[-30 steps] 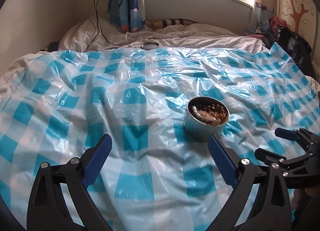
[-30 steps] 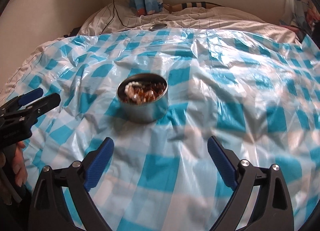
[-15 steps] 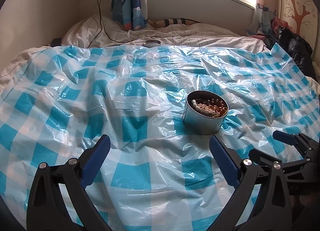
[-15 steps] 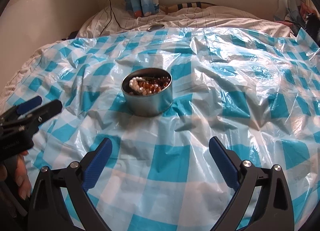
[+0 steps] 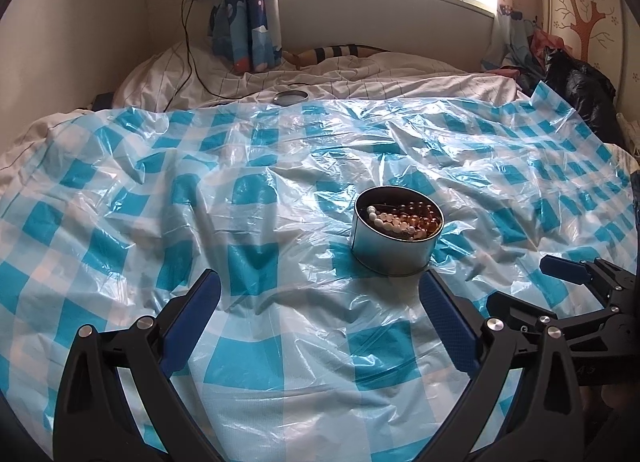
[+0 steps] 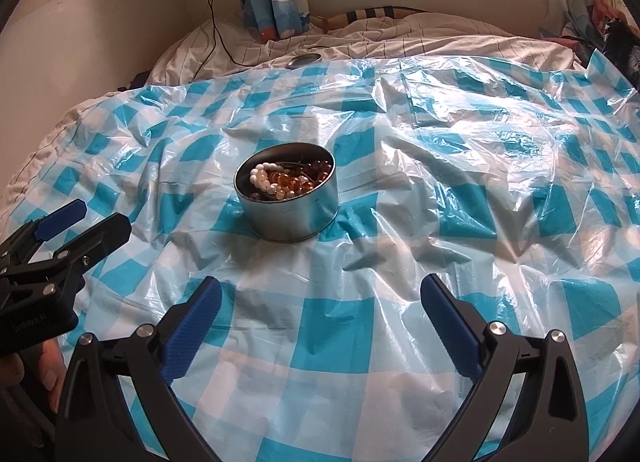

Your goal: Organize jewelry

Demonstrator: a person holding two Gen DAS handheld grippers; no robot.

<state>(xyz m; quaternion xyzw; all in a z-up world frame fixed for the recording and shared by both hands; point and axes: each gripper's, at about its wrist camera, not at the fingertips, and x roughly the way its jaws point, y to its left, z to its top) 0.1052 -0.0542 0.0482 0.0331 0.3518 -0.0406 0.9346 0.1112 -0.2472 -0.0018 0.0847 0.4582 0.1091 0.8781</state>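
Observation:
A round metal tin [image 5: 394, 254] stands on a blue-and-white checked plastic sheet [image 5: 248, 350] spread over a bed. It holds a white bead bracelet [image 5: 390, 222] and amber and dark bead strands [image 5: 420, 218]. The tin also shows in the right wrist view [image 6: 290, 210], with the white beads [image 6: 262, 178] on its left side. My left gripper [image 5: 320, 302] is open and empty, just short of the tin. My right gripper [image 6: 320, 302] is open and empty, a little nearer than the tin. Each gripper shows in the other's view, the right one [image 5: 560, 278] and the left one [image 6: 72, 226].
The tin's lid [image 5: 291, 96] lies on the white striped bedding at the far edge of the sheet; it also shows in the right wrist view [image 6: 305, 59]. A black cable [image 5: 192, 58] runs from a wall socket. Curtains, a window and dark bags [image 5: 580, 90] stand behind.
Both grippers have drawn back and risen slightly, so the tin looks a little farther off. The tin and beads have not moved. Both grippers stay open.

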